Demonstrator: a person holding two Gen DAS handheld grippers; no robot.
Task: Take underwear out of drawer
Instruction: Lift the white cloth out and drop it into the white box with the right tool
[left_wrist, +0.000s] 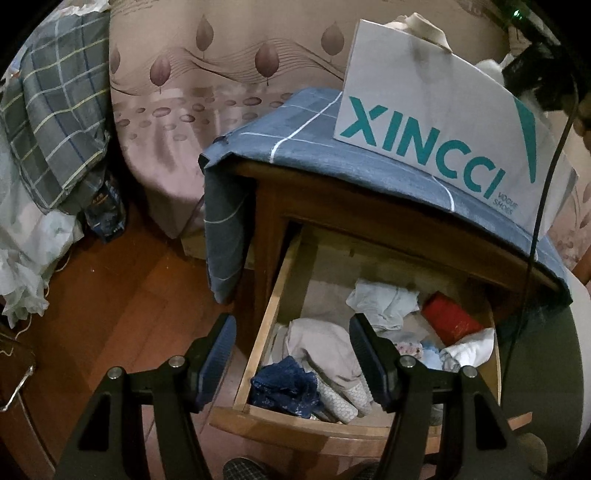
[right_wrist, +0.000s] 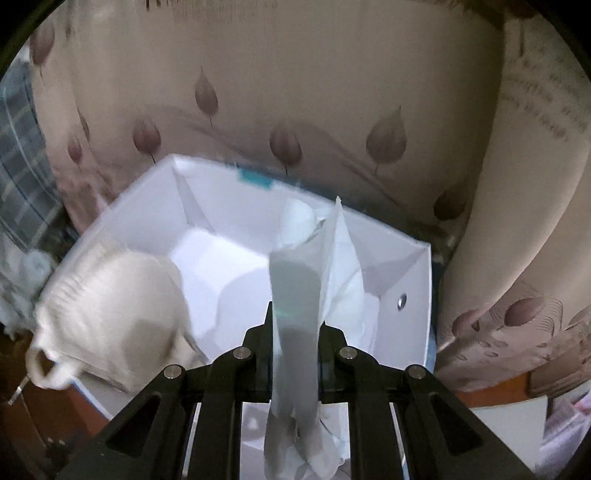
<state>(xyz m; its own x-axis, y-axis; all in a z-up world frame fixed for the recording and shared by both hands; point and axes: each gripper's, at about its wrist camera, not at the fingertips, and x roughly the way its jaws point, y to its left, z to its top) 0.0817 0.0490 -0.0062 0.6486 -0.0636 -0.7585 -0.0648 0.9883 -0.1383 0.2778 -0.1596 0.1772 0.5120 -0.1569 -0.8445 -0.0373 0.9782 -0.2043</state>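
White underwear (right_wrist: 295, 325) is getting pinched tight in the right claw (right_wrist: 295, 332), dangling over the open white shoe box (right_wrist: 413, 295). Left claw (left_wrist: 293, 354) is sitting spread wide and empty above the wooden drawer (left_wrist: 258, 354) full of clothes.

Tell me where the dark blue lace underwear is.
In the left wrist view, the dark blue lace underwear lies in the open drawer's front left corner, beside a beige garment.
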